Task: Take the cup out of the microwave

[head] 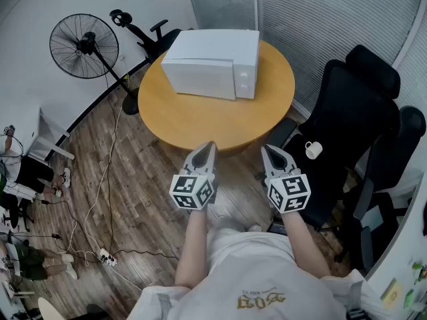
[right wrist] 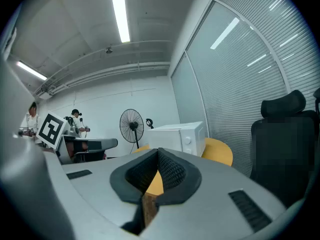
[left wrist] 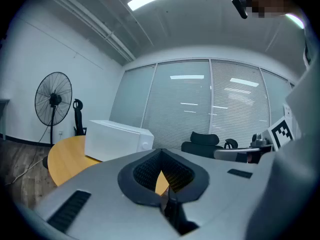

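**Both tools shut and level short of the bench; microwave closed**

A wooden floor (head: 133,199) is seen across the lower left of the head view, with a white cable trailed over it to a power strip (head: 107,257). A round, wood-topped bench (head: 200,122) is set in the middle, near a wall of closed blinds. To its right a black office chair (head: 347,105) is placed, with more dark chairs crowded behind it. A standing fan (head: 84,45) is seen at the far left of the bench.

The white microwave (head: 210,62) is stood on the far half of the bench, its door closed and its knobs at the right end of the front. Nothing of its inside can be seen, so whether a cup is held there cannot be told. A small white cup (head: 313,150) is seen on the seat of the black chair, well apart from the microwave.

The left tool (head: 209,145) and the right tool (head: 265,149) are held side by side just before the near rim of the bench, pointed toward it. In each gripper view the jaws are brought together at their tips, with nothing clamped between them.
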`<act>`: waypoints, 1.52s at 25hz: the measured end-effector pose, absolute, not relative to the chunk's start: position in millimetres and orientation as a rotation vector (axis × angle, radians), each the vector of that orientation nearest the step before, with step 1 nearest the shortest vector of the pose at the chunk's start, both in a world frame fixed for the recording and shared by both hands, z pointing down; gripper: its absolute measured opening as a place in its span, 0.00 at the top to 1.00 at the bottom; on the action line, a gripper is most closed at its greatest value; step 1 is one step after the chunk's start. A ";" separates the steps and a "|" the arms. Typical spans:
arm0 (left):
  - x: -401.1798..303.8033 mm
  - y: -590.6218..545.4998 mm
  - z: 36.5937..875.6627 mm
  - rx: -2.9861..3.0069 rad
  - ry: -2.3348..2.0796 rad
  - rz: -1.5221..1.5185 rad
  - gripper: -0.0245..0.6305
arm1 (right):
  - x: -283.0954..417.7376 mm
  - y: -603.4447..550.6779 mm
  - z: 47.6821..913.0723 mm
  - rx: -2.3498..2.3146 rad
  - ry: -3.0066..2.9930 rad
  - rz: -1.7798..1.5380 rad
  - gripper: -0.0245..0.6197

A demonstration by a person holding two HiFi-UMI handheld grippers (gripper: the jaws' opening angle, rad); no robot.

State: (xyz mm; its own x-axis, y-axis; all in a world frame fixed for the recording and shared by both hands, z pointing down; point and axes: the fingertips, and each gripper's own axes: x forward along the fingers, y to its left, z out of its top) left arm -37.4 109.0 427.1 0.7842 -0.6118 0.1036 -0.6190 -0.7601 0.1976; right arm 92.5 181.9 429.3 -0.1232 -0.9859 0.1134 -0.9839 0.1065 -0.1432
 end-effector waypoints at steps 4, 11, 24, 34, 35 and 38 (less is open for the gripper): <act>-34.5 106.9 426.8 2.756 -0.951 0.036 0.94 | 96.6 180.0 429.9 -2.063 2.310 -0.298 0.95; -39.5 103.9 430.8 2.740 -0.962 0.046 0.94 | 98.3 177.7 432.7 -2.084 2.282 -0.321 0.94; -22.4 101.7 425.4 2.697 -0.919 -0.023 0.54 | 110.0 179.1 431.8 -2.044 2.256 -0.375 0.63; 3.5 58.6 450.2 2.685 -0.932 0.061 0.55 | 140.8 150.5 461.2 -2.113 2.240 -0.459 0.64; 8.8 49.7 452.2 2.691 -0.938 0.070 0.55 | 145.1 142.9 462.9 -2.113 2.243 -0.459 0.64; 26.4 18.6 456.7 2.701 -0.951 0.096 0.55 | 158.9 114.6 467.3 -2.108 2.243 -0.473 0.65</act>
State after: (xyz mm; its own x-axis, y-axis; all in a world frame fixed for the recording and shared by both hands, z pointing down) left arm 26.4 18.6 456.7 0.7815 -0.6050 0.1525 -0.6232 -0.7458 0.2352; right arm 158.9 114.6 467.3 -0.0836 -0.9790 0.1861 -0.9707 0.0378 -0.2372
